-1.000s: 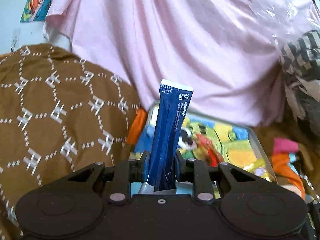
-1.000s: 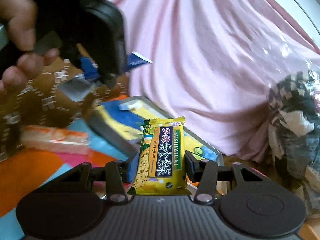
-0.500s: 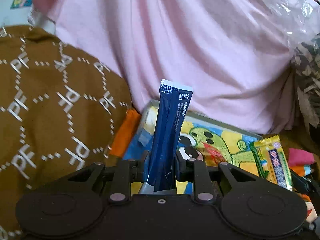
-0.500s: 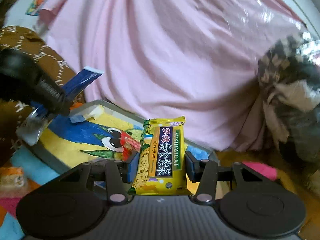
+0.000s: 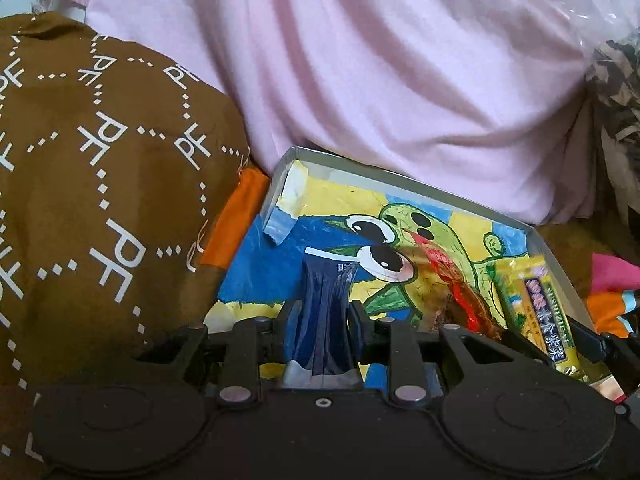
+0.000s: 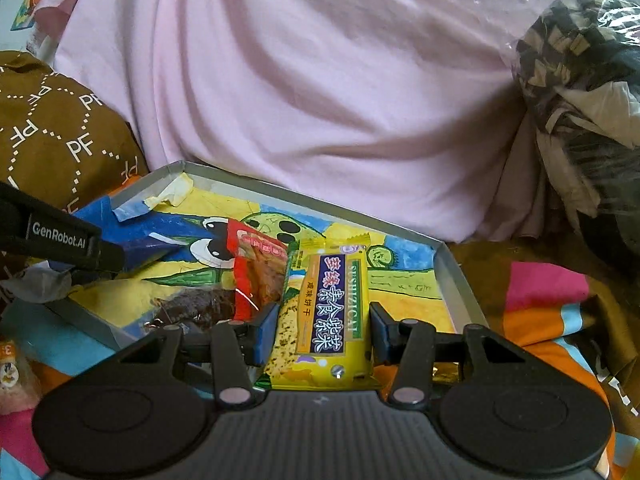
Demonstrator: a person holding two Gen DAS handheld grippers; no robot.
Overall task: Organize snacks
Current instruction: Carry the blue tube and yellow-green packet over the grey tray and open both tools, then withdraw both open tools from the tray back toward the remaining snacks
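Observation:
A shallow grey tray (image 5: 424, 184) (image 6: 304, 200) lined with a cartoon drawing lies on the cloth. My left gripper (image 5: 320, 312) is shut on a dark blue stick packet (image 5: 326, 300) that now droops forward onto the tray's left part. My right gripper (image 6: 323, 322) holds a yellow biscuit packet (image 6: 332, 304) over the tray's right part; the jaws look slightly wider than the packet. The biscuit packet also shows at the right of the left wrist view (image 5: 540, 312). A red-and-clear snack bag (image 6: 256, 268) (image 5: 456, 288) lies in the tray between them.
A brown patterned cushion (image 5: 100, 180) rises left of the tray. Pink cloth (image 6: 300, 80) bulges behind it. A plastic-wrapped dark bundle (image 6: 580, 80) sits at the right. Another snack pack (image 6: 12, 376) lies on the striped cloth at the lower left.
Both grippers came down over the tray. The blue stick, upright before, has tipped forward toward the tray floor. The yellow packet now hovers low beside the red snack bag.

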